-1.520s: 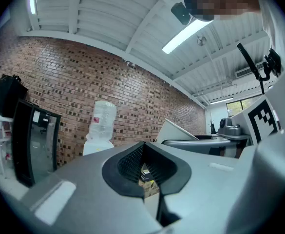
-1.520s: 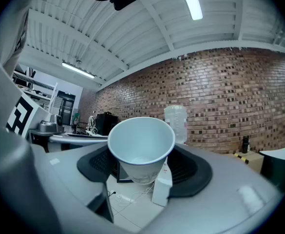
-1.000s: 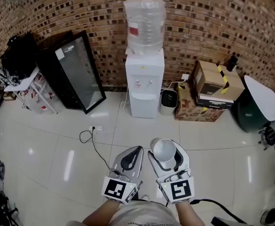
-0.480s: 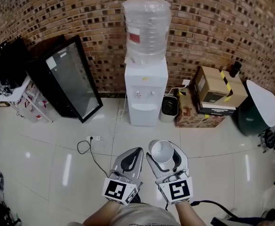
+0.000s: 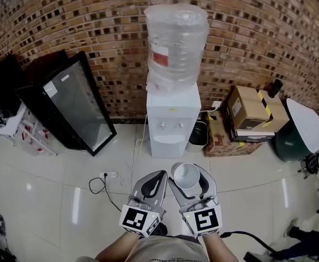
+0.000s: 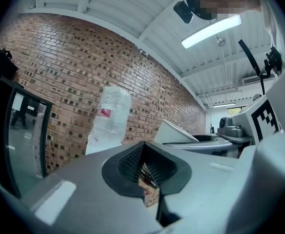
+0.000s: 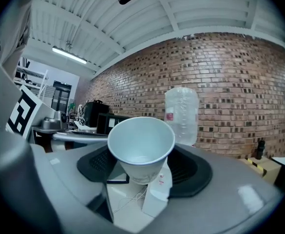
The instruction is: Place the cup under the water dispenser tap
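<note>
A white paper cup stands upright between the jaws of my right gripper, which is shut on it. In the right gripper view the cup is empty, with the dispenser's white body below it and the bottle behind. The water dispenser stands against the brick wall straight ahead, with a clear bottle on top and its taps over a recess. Some floor lies between it and the cup. My left gripper is beside the right one, shut and holding nothing.
A black glass-door cabinet leans on the wall to the left. A small dark bin and cardboard boxes sit right of the dispenser, then a green bin with a white lid. A power strip with cable lies on the floor.
Both grippers, with the cup, have come closer to the dispenser, which now looks larger and nearer. The jaws hold the same pose.
</note>
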